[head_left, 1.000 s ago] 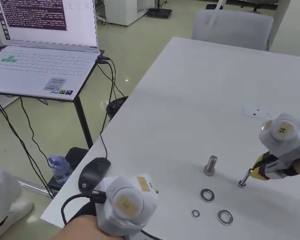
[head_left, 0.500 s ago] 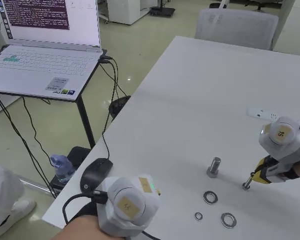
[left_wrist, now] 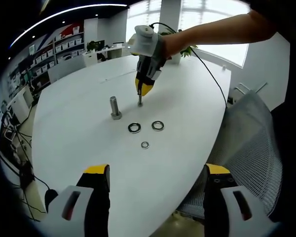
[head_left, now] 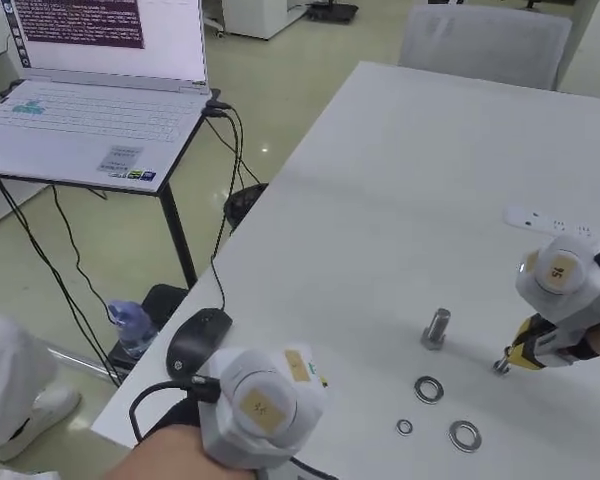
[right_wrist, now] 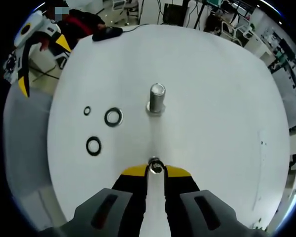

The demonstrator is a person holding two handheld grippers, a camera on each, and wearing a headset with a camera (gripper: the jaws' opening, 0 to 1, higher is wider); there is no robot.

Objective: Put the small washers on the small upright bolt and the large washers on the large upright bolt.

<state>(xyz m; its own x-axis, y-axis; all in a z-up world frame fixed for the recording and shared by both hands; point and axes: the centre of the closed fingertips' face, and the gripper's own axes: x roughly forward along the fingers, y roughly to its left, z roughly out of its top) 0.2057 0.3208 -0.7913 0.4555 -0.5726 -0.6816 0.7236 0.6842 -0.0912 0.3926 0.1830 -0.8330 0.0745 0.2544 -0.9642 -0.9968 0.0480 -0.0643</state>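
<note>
Yellow-tipped left gripper [left_wrist: 157, 170] gaped wide, empty | flat steel washers [head_left: 429, 389] lay loose on white table [head_left: 380, 200]: likely light, slippery, best pinched across the rim | right gripper [right_wrist: 155, 174] sat narrow around slim steel small bolt [right_wrist: 155, 165] | thick large bolt [head_left: 437, 328] beyond.

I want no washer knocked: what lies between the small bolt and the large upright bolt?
Bare table only between small bolt and large bolt, seen in the right gripper view; the washers lie aside.
</note>
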